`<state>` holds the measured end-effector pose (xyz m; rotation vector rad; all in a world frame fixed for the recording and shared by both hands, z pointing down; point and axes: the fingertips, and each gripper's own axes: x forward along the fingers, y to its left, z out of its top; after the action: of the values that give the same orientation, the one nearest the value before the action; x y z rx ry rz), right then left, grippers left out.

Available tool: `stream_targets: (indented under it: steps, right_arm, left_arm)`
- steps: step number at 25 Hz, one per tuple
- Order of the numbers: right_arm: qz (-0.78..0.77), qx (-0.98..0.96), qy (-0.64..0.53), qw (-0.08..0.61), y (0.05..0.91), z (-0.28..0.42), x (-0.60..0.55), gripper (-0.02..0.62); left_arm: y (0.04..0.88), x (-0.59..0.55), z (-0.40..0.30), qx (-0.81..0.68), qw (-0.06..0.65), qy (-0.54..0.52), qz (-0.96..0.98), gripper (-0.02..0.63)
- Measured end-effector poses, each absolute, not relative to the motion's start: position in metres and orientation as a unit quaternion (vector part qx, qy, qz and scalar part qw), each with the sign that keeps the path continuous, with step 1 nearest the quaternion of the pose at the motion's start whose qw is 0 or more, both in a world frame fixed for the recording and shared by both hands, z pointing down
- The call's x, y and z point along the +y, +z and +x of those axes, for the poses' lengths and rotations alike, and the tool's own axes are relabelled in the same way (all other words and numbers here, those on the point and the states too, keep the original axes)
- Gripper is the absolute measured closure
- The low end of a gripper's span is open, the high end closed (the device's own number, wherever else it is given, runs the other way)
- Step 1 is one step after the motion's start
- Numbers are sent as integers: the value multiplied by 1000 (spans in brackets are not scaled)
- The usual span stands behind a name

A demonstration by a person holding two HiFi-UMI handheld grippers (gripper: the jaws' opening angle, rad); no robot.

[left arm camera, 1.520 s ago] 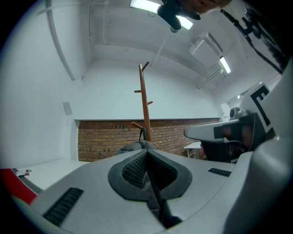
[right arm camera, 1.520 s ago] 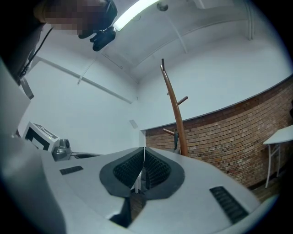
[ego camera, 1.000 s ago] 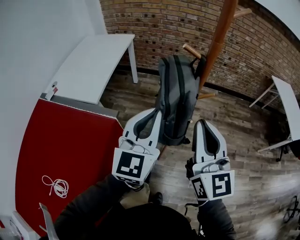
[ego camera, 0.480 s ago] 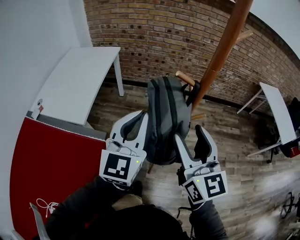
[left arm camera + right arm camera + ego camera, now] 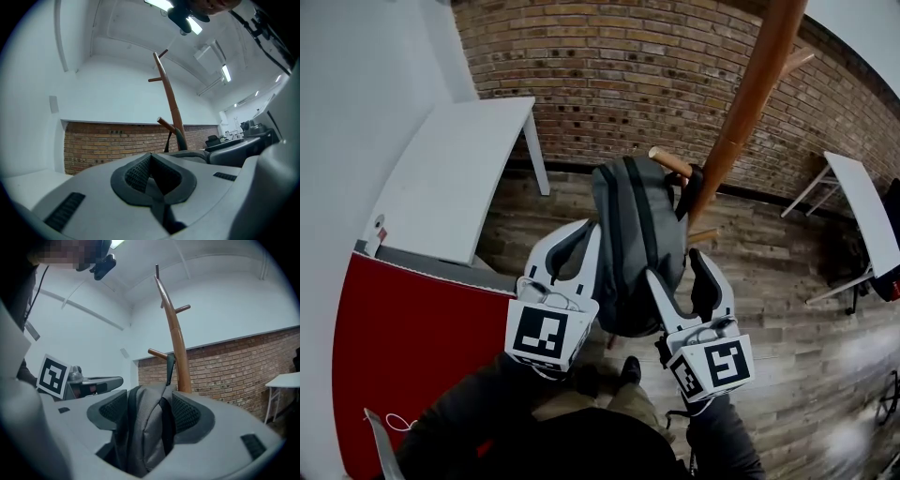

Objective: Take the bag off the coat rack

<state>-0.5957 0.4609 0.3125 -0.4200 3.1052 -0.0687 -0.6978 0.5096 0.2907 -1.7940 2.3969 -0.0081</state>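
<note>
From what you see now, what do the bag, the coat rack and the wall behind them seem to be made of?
Bag: woven synthetic fabric, probably nylon or polyester, matte grey; a fine weave shows on it.
Coat rack: wood, smooth with a slight sheen, warm reddish-brown, perhaps varnished.
Wall: red-brown brick, rough and matte, with pale mortar lines.
</note>
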Motion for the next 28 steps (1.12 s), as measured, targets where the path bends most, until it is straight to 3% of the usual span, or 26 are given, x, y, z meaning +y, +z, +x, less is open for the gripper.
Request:
stream_targets:
  steps: [9, 16, 21, 28]
  right_arm:
    - [-107, 993, -40, 15, 322, -608, 464, 288]
    - [-144, 989, -34, -21, 339, -604, 465, 286]
    - [-163, 986, -40, -22, 339, -613, 464, 220]
    - [-164, 986, -35, -21, 349, -624, 455, 221]
  left_arm:
    - [298, 504, -706, 803, 69, -15, -592, 597]
    - [308, 502, -716, 803, 58, -20, -593, 597]
    - [311, 495, -722, 801, 54, -20, -595, 597]
    - [317, 489, -727, 799, 53, -25, -598, 597]
